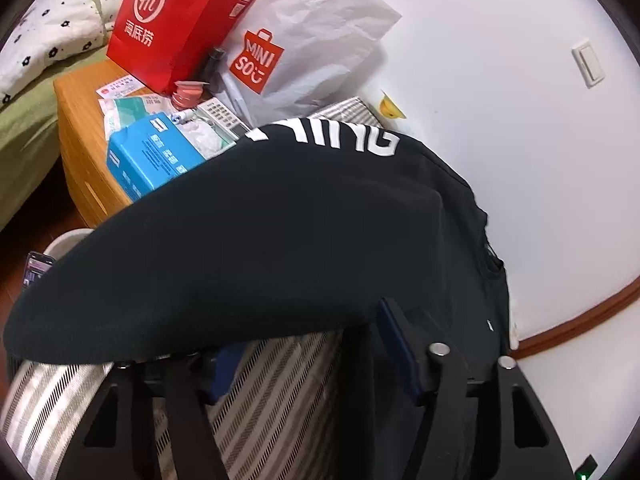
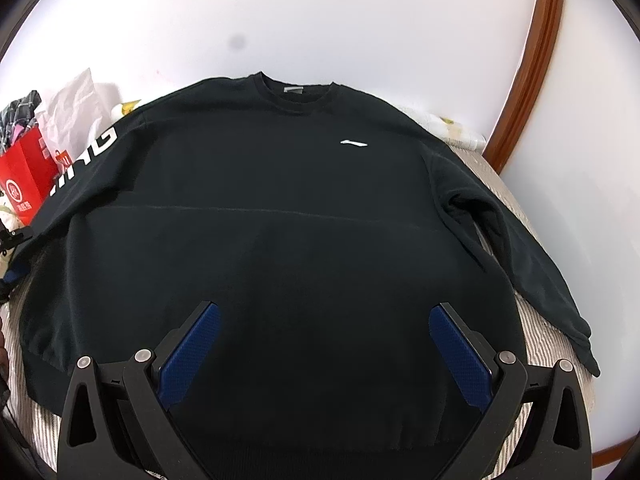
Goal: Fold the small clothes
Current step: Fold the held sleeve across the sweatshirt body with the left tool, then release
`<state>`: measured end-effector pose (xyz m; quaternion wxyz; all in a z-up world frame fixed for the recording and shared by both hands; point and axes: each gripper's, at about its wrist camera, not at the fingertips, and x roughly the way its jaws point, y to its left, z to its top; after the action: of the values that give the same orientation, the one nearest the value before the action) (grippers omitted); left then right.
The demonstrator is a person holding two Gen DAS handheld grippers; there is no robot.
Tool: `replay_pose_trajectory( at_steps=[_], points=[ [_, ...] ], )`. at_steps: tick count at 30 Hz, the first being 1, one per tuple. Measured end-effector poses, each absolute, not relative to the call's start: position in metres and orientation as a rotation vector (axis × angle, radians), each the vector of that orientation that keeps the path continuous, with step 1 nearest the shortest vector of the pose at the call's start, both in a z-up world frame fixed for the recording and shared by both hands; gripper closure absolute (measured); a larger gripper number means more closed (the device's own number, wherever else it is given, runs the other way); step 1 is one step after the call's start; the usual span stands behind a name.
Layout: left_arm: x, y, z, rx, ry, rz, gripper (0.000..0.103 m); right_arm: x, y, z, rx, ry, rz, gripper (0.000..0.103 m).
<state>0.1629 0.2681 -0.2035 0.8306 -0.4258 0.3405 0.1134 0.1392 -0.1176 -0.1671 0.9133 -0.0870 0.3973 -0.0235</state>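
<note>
Sweatshirt (image 2: 280, 240) is spread flat, front up, on the striped bed (image 2: 556, 344). First sleeve fold is judged in hand: its lettered sleeve (image 1: 224, 248) lies between the half-closed jaws of the left hand-held gripper (image 1: 304, 356), though a firm grip cannot be told; the right hand-held gripper (image 2: 324, 340) is held open over the hem. Next, that sleeve needs to be carried across the chest.

Striped grey-and-white cover (image 2: 548, 332) forms the work surface. A black sweatshirt (image 2: 280, 220) lies spread flat on it, front up, neck toward the white wall, sleeves out to both sides.

Beside it, an orange wooden cabinet (image 1: 76, 152) carries a red paper bag (image 1: 180, 20), a white Miniso bag (image 1: 312, 52), a blue box (image 1: 148, 156) and a remote control (image 1: 222, 116).
</note>
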Motion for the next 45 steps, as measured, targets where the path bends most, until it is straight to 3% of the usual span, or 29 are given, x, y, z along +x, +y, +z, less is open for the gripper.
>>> replay_pose_trajectory(
  at_steps=[5, 7, 23, 36, 45],
  points=[
    [0.169, 0.271, -0.205, -0.851, 0.727, 0.312, 0.076, 0.147, -0.116, -0.176, -0.206, 0.838, -0.065, 0.000],
    [0.171, 0.272, -0.206, -0.823, 0.741, 0.331, 0.093, 0.149, -0.116, -0.179, -0.208, 0.847, -0.069, 0.000],
    [0.184, 0.242, -0.116, -0.544, 0.664, 0.385, 0.097, 0.153, -0.131, -0.182, -0.145, 0.822, 0.010, 0.000],
    [0.272, 0.123, -0.026, -0.267, 0.590, 0.190, 0.097, 0.140, -0.212, -0.161, -0.033, 0.765, -0.041, 0.000],
    [0.344, -0.006, -0.063, -0.126, 0.729, -0.020, 0.097, 0.136, -0.251, -0.162, -0.008, 0.765, -0.128, 0.000]
  ],
)
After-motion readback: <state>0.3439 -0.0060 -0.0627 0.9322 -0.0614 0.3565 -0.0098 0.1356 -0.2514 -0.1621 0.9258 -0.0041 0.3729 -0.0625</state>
